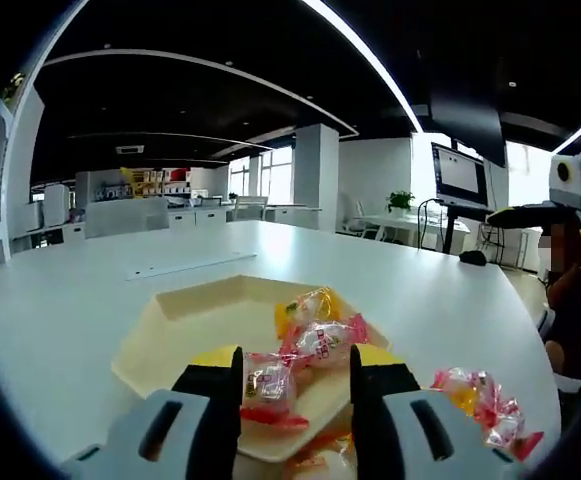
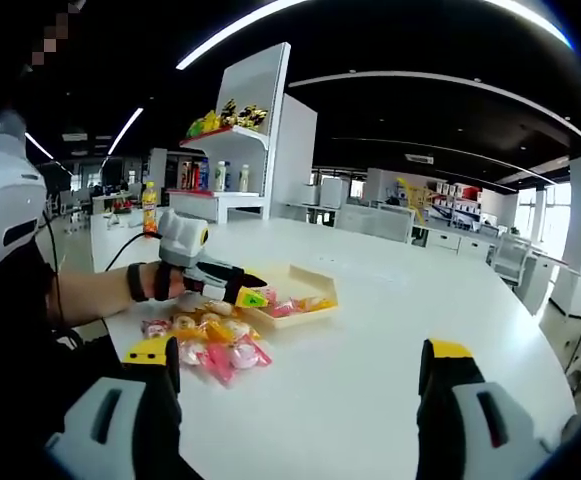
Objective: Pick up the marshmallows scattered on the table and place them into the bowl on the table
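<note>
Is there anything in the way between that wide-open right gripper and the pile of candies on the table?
Nothing visible. Bare table lies between the right gripper and the marshmallows. The left gripper is beyond the pile, at the bowl.

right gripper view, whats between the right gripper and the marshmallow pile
Bare white table in the right gripper view; the right gripper hangs open, apart from the pile.

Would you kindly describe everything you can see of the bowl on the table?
The bowl is a shallow, pale yellow dish with angular, hexagon-like walls; it looks like plastic or paper. It sits flat on the white table, near its edge. Several wrapped marshmallows lie in it, one between the left gripper's fingers over the near rim. In the right gripper view it sits beside a pile of wrapped sweets on the table.
</note>
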Available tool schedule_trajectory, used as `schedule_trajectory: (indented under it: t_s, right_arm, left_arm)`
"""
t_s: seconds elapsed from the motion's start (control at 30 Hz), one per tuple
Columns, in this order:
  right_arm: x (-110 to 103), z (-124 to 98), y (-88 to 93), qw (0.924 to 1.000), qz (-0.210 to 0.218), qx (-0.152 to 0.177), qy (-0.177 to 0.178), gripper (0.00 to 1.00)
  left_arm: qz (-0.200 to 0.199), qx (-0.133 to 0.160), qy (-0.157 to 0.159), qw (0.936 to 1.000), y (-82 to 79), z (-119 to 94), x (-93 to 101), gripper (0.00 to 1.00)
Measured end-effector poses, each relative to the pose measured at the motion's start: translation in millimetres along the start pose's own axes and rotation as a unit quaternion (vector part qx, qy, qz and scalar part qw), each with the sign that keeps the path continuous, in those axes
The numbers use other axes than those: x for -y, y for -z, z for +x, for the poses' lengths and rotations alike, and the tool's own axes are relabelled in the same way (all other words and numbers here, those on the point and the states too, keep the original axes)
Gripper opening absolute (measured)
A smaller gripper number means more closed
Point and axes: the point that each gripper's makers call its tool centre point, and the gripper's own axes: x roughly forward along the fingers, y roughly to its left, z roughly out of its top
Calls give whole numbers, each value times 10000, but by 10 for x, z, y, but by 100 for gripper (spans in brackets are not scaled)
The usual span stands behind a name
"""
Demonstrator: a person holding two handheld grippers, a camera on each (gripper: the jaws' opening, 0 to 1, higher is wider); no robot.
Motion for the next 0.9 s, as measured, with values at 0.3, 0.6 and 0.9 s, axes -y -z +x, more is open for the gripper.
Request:
schedule_trajectory:
  t_s: [0.3, 0.6, 0.9]
  right_arm:
    - [2, 12, -100, 10000, -58, 61, -9, 97]
    - [-31, -1, -145, 9999, -122, 67, -9, 97]
    - [-48, -20, -216, 9997, -191, 126, -52, 97]
  left_arm:
    - [-92, 384, 24, 9992, -126, -49, 12, 63]
    - [-77, 635, -23, 9979, -201, -61, 14, 85]
    - [-66, 973, -378, 9945, -336, -187, -179, 95]
